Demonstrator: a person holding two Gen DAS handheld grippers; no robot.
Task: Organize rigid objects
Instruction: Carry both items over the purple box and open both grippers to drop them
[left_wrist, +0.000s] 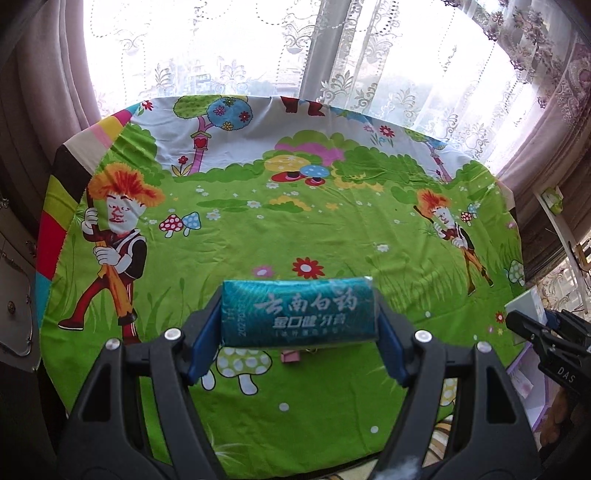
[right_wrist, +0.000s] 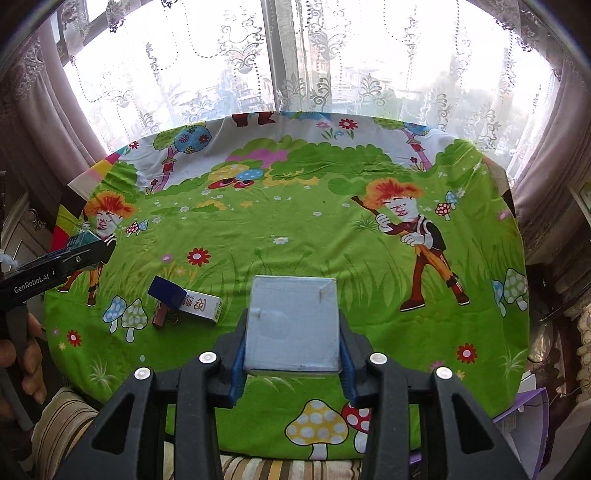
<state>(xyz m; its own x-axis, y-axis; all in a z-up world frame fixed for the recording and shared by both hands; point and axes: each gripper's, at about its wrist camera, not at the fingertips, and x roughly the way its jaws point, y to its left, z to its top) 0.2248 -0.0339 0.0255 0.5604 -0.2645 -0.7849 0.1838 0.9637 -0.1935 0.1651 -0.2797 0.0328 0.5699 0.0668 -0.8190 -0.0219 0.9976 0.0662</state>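
Currently both grippers are loaded and held clear above the table (right_wrist: 480, 314), which is covered by a green cartoon-print cloth.

Left gripper (left_wrist: 303, 332): a teal toothpaste box (left_wrist: 295, 314) is clamped crosswise between the blue pads (left_wrist: 203, 347), printed face toward the camera, lifted off the cloth. From the right wrist view the same gripper is seen at the far left edge, teal box at its tip, with a hand (right_wrist: 22, 354) below it.

Right gripper (right_wrist: 291, 343): a pale grey-white box (right_wrist: 291, 321) is pinched between the fingers, held off the cloth, near the table's front edge.

Left on the cloth, front-left in the right wrist view: a white carton with a dark blue end (right_wrist: 184, 299), lying flat, and a small brown item (right_wrist: 160, 317) just beside it, too small to identify. Lace curtains (right_wrist: 221, 74) are seen behind the table.
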